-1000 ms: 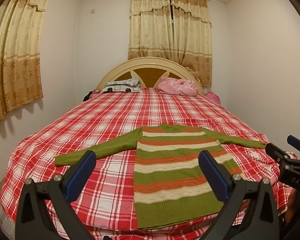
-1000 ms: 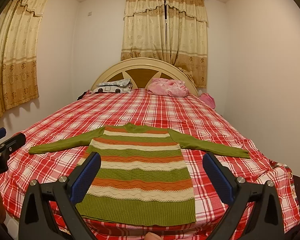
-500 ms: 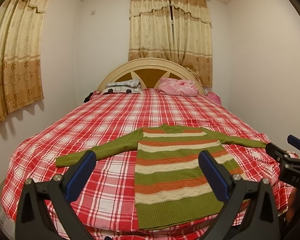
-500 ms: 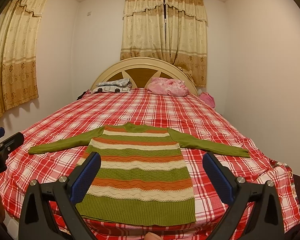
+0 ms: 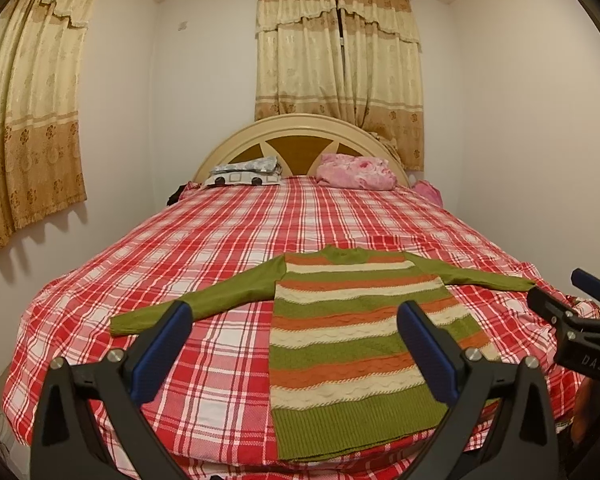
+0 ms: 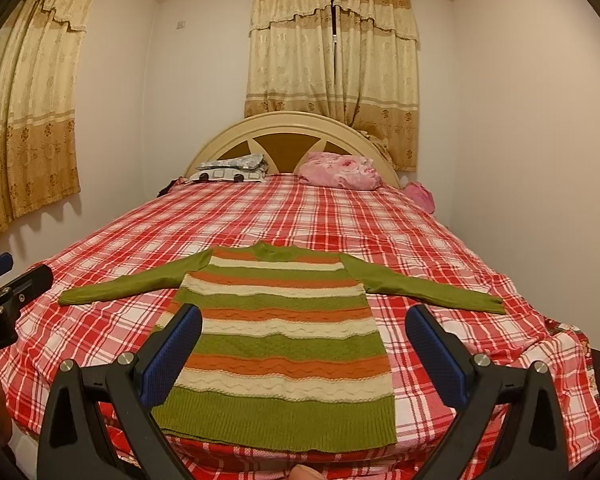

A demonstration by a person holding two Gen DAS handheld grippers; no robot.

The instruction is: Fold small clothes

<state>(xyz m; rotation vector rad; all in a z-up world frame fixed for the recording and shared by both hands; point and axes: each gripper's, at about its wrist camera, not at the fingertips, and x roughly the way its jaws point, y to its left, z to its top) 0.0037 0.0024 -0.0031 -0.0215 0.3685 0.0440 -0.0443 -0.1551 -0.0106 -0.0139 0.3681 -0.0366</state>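
Clearly nothing gripped yet: left gripper (image 5: 296,344) and right gripper (image 6: 304,344) both spread wide, hovering above striped sweater (image 6: 284,344) lying flat near foot of bed (image 6: 340,216). Risks: pinching bedsheet along with knit; loose sleeves dragging askew; hem slipping over edge.

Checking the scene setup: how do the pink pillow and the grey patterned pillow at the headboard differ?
The pink pillow looks plump and rumpled; the grey patterned pillow lies flatter, as a low stack. The pink pillow sits toward the right of the headboard, the grey one toward the left. Both rest on the checked bedspread, far beyond the sweater.
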